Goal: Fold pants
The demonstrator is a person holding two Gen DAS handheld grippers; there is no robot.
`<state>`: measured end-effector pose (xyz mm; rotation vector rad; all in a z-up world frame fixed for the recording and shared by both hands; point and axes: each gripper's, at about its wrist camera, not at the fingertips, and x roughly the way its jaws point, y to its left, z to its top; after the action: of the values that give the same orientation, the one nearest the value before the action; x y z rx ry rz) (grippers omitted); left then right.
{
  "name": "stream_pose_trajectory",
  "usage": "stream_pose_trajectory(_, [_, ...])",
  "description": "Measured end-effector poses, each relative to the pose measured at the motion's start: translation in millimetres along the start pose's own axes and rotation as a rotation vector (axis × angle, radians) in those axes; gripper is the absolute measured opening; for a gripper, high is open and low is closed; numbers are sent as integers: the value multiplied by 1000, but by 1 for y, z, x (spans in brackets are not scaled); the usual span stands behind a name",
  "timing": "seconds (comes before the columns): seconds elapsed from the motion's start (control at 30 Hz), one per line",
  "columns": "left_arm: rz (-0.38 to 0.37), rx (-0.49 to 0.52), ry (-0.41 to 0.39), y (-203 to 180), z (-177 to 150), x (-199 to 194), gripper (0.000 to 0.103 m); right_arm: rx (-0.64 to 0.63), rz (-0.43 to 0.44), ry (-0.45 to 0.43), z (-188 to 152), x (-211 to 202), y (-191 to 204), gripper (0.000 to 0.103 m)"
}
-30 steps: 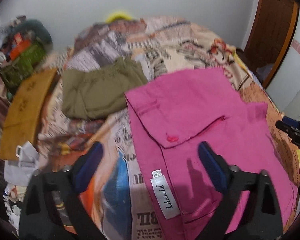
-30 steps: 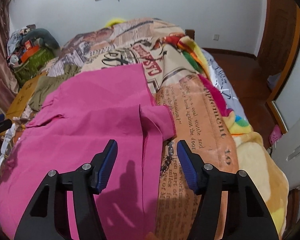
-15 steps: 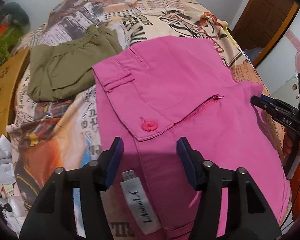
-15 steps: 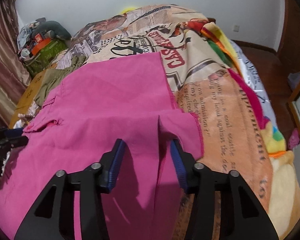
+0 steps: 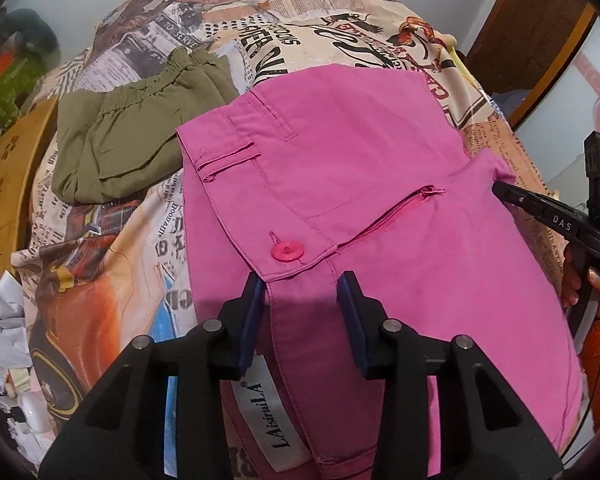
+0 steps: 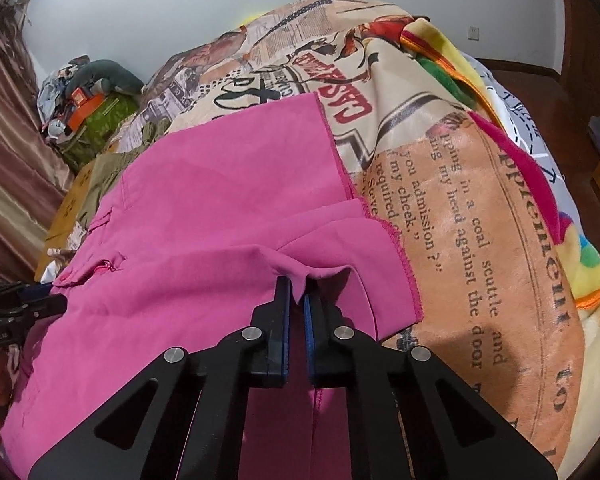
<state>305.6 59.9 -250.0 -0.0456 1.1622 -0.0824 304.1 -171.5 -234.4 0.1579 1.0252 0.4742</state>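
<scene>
Pink pants [image 5: 364,168] lie spread on the bed, waistband, pink button [image 5: 287,251] and zipper toward my left gripper. My left gripper [image 5: 302,300] is open, its jaws either side of the waistband flap below the button. In the right wrist view the pants [image 6: 220,208] fill the left half. My right gripper [image 6: 297,300] is shut on a pinched ridge of the pink fabric at the crotch, near the leg hems. The right gripper also shows at the right edge of the left wrist view [image 5: 500,190].
Folded olive-green pants [image 5: 140,140] lie to the left of the pink ones. The bed has a newspaper-print blanket [image 6: 460,240]. A wooden board [image 5: 4,200] and clutter line the left side. A door and floor are to the right.
Both grippers moved down and forward onto the pants. My left jaws narrowed around the waistband flap. My right jaws closed on the crotch fabric and lifted a ridge.
</scene>
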Motion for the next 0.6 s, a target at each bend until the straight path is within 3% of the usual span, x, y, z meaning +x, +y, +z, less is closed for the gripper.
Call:
stream_pose_trajectory(0.07, [70,8,-4,1,-1,2,26,-6,-9,18,0,5,0,4])
stream_pose_trajectory(0.4, [72,0,4,4,-3,7,26,-13,-58,58,1,10,-4,4])
stream_pose_trajectory(0.6, [70,4,2,4,-5,8,27,22,-174,19,0,-8,-15,2])
